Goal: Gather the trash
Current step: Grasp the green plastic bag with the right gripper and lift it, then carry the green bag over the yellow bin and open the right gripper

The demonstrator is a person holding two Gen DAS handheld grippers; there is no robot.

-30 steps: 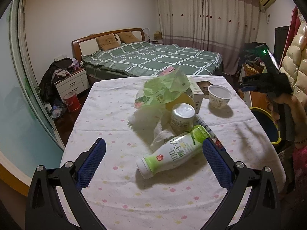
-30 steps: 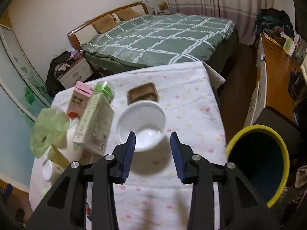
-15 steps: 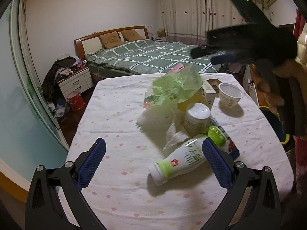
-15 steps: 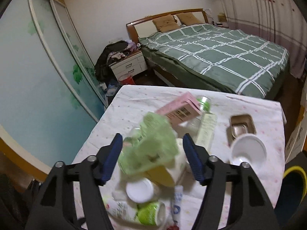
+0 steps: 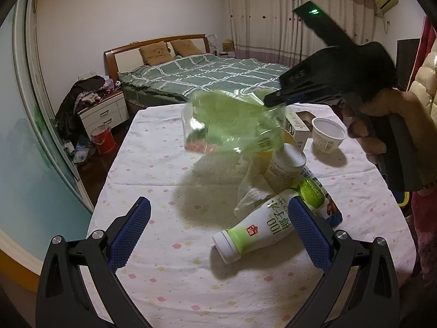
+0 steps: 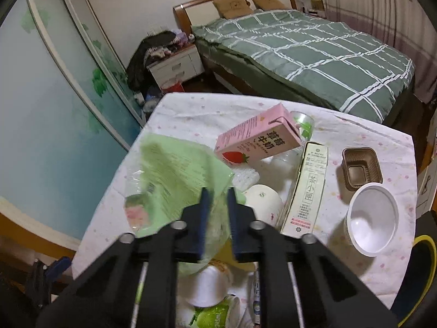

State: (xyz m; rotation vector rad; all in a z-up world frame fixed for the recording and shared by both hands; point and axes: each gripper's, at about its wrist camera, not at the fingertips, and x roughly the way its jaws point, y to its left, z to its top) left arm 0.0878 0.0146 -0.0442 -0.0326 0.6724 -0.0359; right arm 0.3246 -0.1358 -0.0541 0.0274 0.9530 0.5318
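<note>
From the left wrist view, the right gripper [image 5: 275, 99], which half a second ago hung above the pile with nothing in it, has now come down and pinched the edge of the green plastic bag [image 5: 232, 125], which hangs lifted off the tablecloth [image 5: 153, 169]; the first piece of trash looks secured for carrying. The left gripper [image 5: 218, 232] waits with jaws wide apart, empty, over the coconut milk bottle [image 5: 262, 227], which lies on its side, its long axis running from cap at lower left up to the right. In the right wrist view the jaws are pressed together on the blurred bag [image 6: 177, 175], probably by its near edge, with the yellow-rimmed bin [image 6: 426, 262] at far right.
</note>
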